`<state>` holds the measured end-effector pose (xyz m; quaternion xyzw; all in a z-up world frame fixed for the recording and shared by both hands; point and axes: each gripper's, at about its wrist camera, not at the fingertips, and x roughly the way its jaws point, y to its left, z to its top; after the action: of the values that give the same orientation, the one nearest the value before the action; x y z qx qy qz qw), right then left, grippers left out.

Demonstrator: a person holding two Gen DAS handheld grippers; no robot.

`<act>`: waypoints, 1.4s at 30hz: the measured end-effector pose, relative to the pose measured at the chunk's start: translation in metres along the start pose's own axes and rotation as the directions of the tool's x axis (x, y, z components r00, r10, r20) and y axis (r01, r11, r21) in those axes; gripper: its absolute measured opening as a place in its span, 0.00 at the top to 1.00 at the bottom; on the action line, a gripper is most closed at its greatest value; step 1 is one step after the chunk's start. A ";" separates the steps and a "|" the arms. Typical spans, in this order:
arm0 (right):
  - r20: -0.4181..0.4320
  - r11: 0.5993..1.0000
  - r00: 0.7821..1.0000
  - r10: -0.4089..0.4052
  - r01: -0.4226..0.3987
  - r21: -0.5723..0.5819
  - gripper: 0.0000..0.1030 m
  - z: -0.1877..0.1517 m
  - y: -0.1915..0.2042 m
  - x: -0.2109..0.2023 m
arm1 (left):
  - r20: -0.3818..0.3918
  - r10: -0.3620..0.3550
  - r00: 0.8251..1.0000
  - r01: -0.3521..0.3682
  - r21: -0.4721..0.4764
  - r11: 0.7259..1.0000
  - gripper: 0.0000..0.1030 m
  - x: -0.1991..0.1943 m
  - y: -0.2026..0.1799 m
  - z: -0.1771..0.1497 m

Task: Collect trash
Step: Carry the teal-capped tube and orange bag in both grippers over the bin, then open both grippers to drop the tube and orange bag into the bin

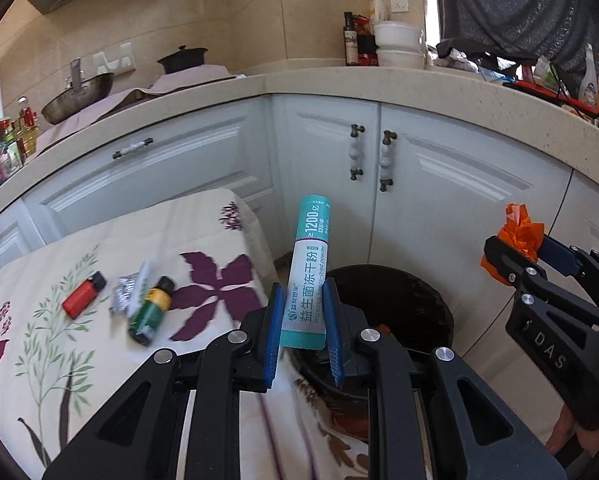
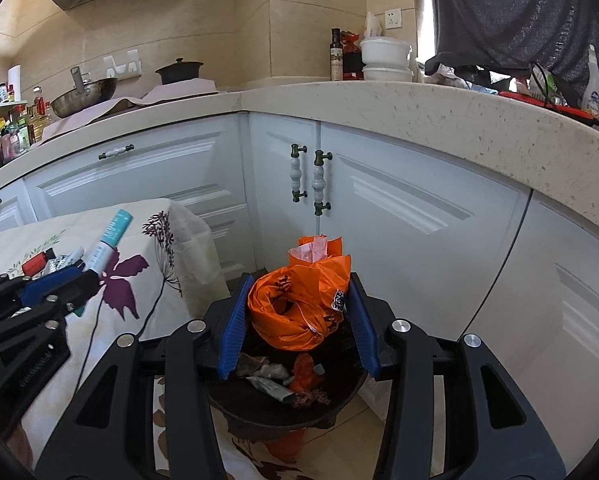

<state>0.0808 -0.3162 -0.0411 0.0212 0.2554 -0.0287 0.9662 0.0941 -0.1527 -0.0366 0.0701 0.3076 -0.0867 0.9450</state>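
My left gripper (image 1: pixel 302 312) is shut on a teal and white powder sachet (image 1: pixel 309 268), held upright just left of the black trash bin (image 1: pixel 431 300). My right gripper (image 2: pixel 297 320) is shut on a crumpled orange plastic bag (image 2: pixel 299 306), held directly above the bin (image 2: pixel 259 408), which holds several scraps. In the left wrist view the right gripper (image 1: pixel 515 252) with the orange bag (image 1: pixel 519 232) is at the right. In the right wrist view the left gripper (image 2: pixel 79 276) and sachet (image 2: pixel 107 240) are at the left.
A table with a floral cloth (image 1: pixel 39 360) stands left of the bin. On it lie a red lighter (image 1: pixel 84 294), a foil blister pack (image 1: pixel 125 292) and a small green and yellow bottle (image 1: pixel 151 310). White cabinets (image 1: pixel 439 200) and a countertop (image 1: pixel 379 84) rise behind.
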 end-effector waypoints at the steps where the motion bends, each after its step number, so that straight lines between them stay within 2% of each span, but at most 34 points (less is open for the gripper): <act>1: -0.003 1.000 1.000 0.001 -0.001 0.001 0.56 0.000 -0.002 0.003 | -0.002 -0.002 1.000 0.002 -0.001 1.000 0.80 0.004 -0.004 0.002; 19: -0.033 0.999 0.999 -0.007 0.009 0.044 0.55 -0.001 -0.021 0.056 | -0.077 0.028 0.997 -0.028 -0.008 1.000 0.78 0.056 -0.034 0.011; 21: -0.041 0.999 0.999 -0.006 0.008 0.051 0.54 -0.002 -0.023 0.063 | -0.079 0.036 0.996 -0.037 -0.007 0.999 0.75 0.060 -0.036 0.011; 23: -0.045 0.998 0.999 -0.007 0.010 0.058 0.42 -0.003 -0.024 0.068 | -0.098 0.041 0.994 -0.042 -0.003 0.999 0.60 0.067 -0.036 0.011; 25: -0.051 0.998 0.999 -0.008 0.011 0.061 0.42 -0.005 -0.023 0.070 | -0.110 0.039 0.993 -0.041 -0.014 0.999 0.55 0.071 -0.034 0.009; 34: -0.057 0.997 0.998 -0.018 0.022 0.077 0.42 -0.002 -0.018 0.059 | -0.102 0.008 0.995 -0.014 -0.053 0.999 0.50 0.052 -0.022 0.012; 39: -0.047 0.996 0.999 0.004 0.000 0.087 0.41 0.005 -0.004 0.044 | -0.076 -0.003 0.997 -0.002 -0.058 0.998 0.45 0.034 -0.007 0.017; 42: -0.040 0.995 0.998 0.038 -0.034 0.095 0.41 0.011 0.012 0.036 | -0.068 0.015 0.998 -0.020 -0.069 0.997 0.45 0.022 0.014 0.014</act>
<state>0.1177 -0.3069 -0.0492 0.0722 0.2736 -0.0227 0.9589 0.1226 -0.1441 -0.0369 0.0427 0.3414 -0.0654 0.9367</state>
